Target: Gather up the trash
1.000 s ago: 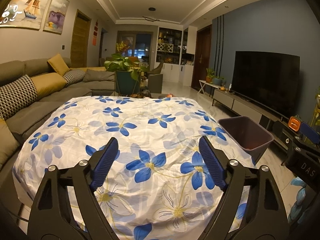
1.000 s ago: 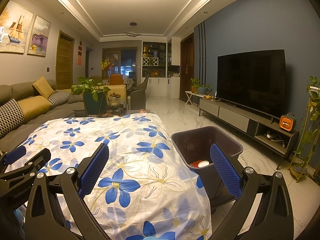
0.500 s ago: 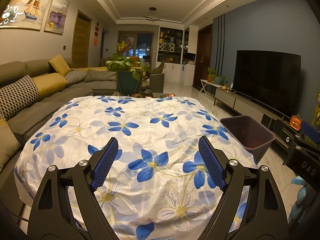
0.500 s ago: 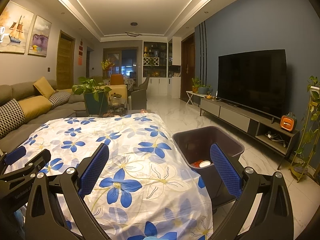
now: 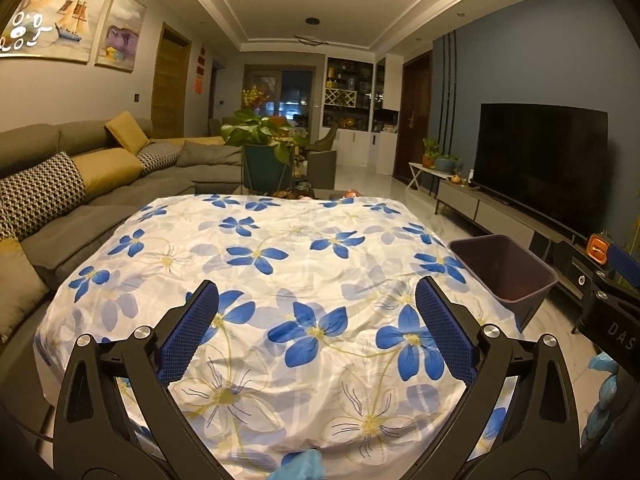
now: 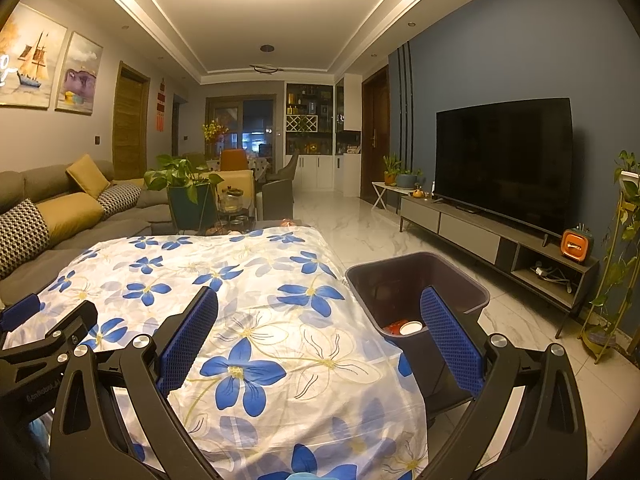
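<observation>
Both the left tool [image 5: 316,300] and right tool [image 6: 318,306] are held spread apart, empty, above the floral-clothed worktop [image 6: 240,280]. Trash [image 6: 404,327] is seen inside the dark bin [image 6: 460,280] at the worktop's right edge.

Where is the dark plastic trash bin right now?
The dark plastic trash bin stands on the marble floor against the right edge of the blue-flowered cloth, between it and the TV cabinet.
</observation>
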